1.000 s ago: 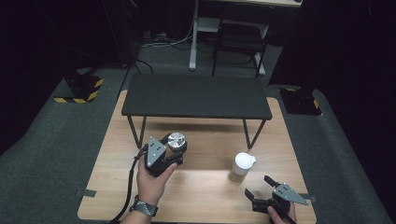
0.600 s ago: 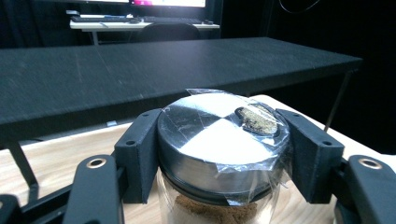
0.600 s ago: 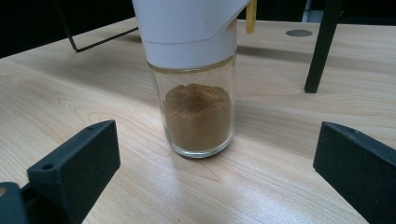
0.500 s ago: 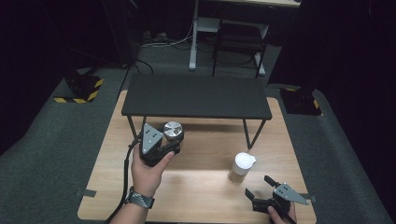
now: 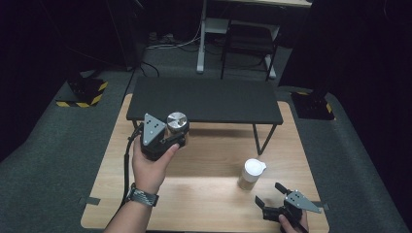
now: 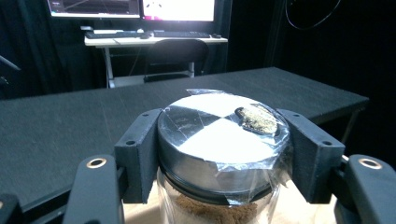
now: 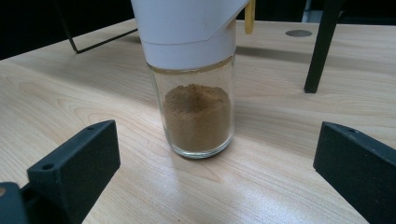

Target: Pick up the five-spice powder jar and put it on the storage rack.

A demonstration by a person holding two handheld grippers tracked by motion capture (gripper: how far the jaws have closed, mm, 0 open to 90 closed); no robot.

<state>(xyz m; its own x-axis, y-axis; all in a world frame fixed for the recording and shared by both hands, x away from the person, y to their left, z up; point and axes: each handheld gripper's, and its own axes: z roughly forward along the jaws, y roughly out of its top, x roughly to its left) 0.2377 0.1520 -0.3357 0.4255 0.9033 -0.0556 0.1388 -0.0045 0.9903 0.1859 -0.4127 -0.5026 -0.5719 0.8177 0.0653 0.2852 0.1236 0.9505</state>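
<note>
High view, left gripper (image 5: 171, 133): held up in the person's left hand (image 5: 150, 167) over the left part of the wooden table (image 5: 204, 189), just in front of the black bench (image 5: 204, 99); its grey plate faces up and a cable trails down by the wrist
High view, jar with metal lid (image 5: 177, 122): seen from above as a round silver top between the left jaws, at the bench's near edge
Left gripper view, jar with metal lid (image 6: 223, 140): jaws clamped on either side of the lid; here the lid proves to be taped over with clear film, with a dark-and-white quartered mark and a brownish smear, and brown powder shows through the glass below
Left gripper view, background: bench top stretches behind the jar, with a desk, chair and screens beyond
High view, right gripper (image 5: 272, 194): low at the table's near right edge, jaws spread wide, holding nothing
High view, white-capped jar (image 5: 252, 174): stands upright on the table just ahead of the right gripper, apart from it
Right gripper view, white-capped jar (image 7: 198, 93): stands between the two spread jaws without touching them; clear glass holds brown powder in its lower part, a detail lost from above
Right gripper view, bench leg (image 7: 322, 46): a black leg stands on the wood behind the jar
</note>
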